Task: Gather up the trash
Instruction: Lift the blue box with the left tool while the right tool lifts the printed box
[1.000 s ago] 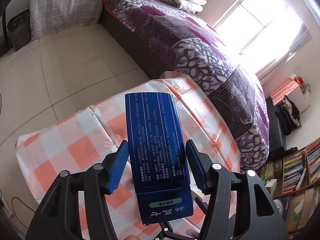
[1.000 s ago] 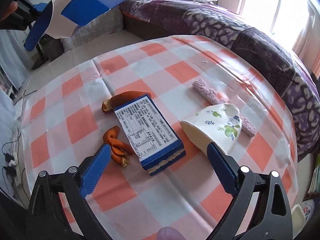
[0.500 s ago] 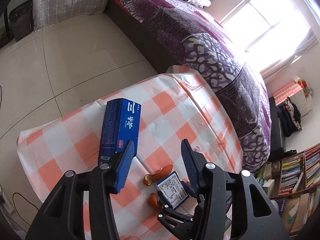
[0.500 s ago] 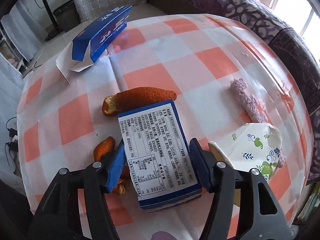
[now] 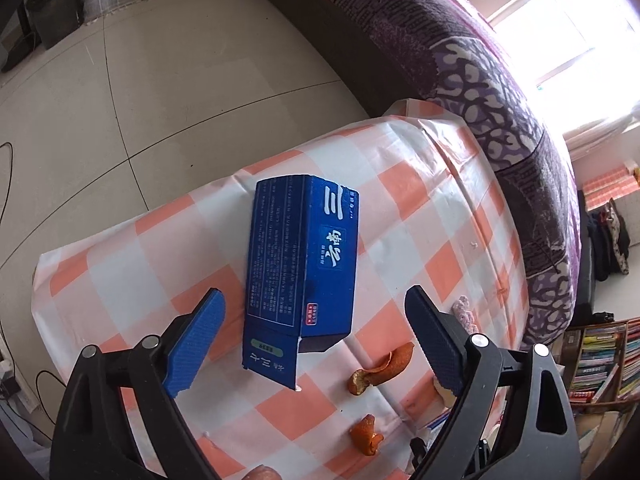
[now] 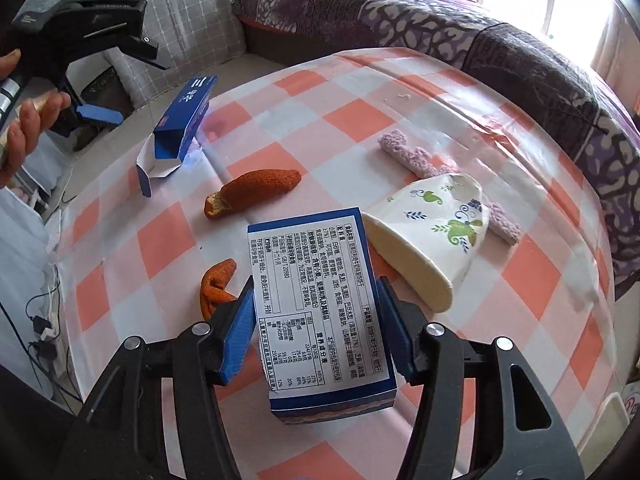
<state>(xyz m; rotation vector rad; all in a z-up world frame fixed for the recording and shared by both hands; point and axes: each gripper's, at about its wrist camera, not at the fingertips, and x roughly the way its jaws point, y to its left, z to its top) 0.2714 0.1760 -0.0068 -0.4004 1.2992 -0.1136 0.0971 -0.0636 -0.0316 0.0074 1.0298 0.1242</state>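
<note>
Item log, as I see it from my station:

1. Left gripper [image 5: 316, 338]: jaws wide apart, nothing btwn them touched; it hangs above the surface edge. Also seen in right wrist view at upper left, w/ the person's hand [image 6: 24, 128] on it.
2. Long dark-blue cardboard carton w/ white lettering [image 5: 304, 264]: lies on the orange-and-white checked tablecloth surface [image 5: 420, 216], near its far-left corner, end flap open toward my left cam. Apart from both blue pads.
3. Right gripper [image 6: 316, 324]: clamped on the flat blue-edged box w/ white printed nutrition label [image 6: 320, 304], pads against both long sides.
4. Curled orange peel piece [image 6: 216, 286]: just beside the left pad of that gripper, touching or nearly; can't tell which.
5. Larger orange peel strip [image 6: 252, 192]: mid-surface, btwn the two boxes.
6. Crushed white paper cup w/ green-blue floral print [image 6: 432, 236]: on its side, just right of the label box.
7. Fuzzy lilac cloth strip [image 6: 416, 156]: behind the cup, partly under it.
8. Purple patterned bed [image 6: 440, 28]: beyond surface.
</note>
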